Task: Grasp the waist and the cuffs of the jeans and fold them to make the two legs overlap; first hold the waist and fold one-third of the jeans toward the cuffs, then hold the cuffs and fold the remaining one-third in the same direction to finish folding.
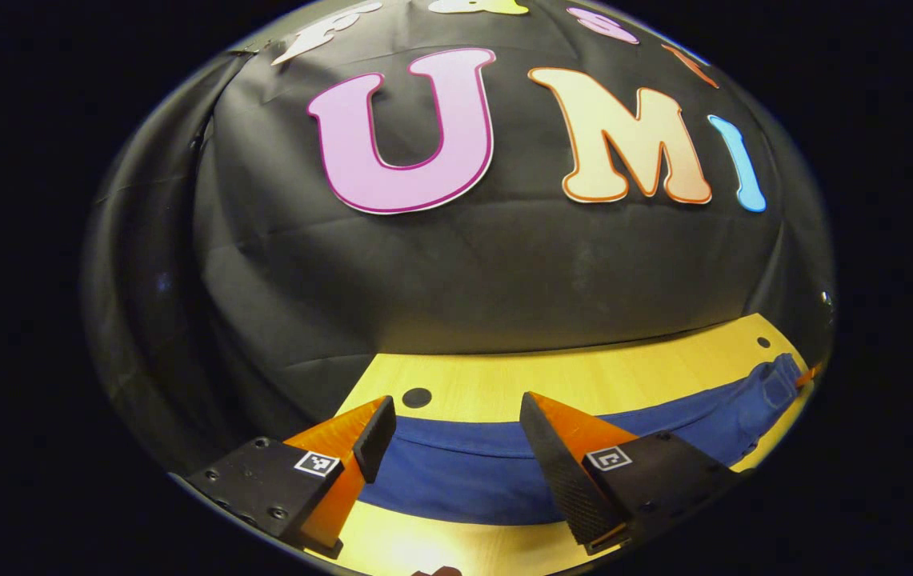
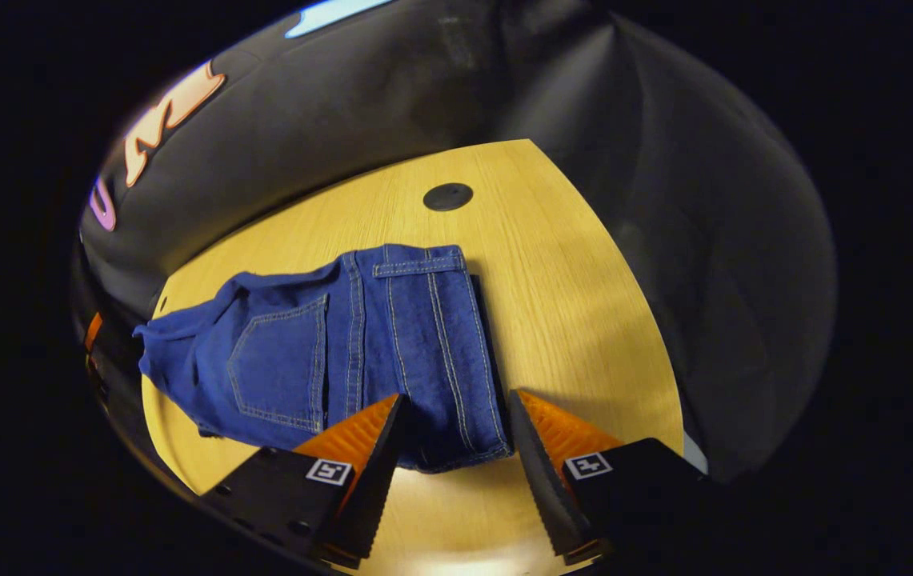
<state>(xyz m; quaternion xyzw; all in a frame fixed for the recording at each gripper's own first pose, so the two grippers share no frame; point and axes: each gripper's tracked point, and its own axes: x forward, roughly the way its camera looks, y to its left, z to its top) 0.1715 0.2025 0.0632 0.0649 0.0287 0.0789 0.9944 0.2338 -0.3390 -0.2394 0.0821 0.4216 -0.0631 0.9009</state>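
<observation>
The jeans (image 2: pixel 344 352) lie folded on the table (image 2: pixel 568 304); your right gripper (image 2: pixel 456 432) and left gripper (image 1: pixel 456 436) hover above them, fingers apart.

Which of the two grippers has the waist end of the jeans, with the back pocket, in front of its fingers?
The right gripper: its open fingers straddle the waistband edge of the jeans, pocket alongside. The left gripper faces only a plain blue stretch of them.

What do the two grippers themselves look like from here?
Both match. The left gripper and right gripper each have two wedge-shaped orange fingers faced with black ribbed pads, mounted on black screwed blocks, each carrying a small square black-and-white marker.
</observation>
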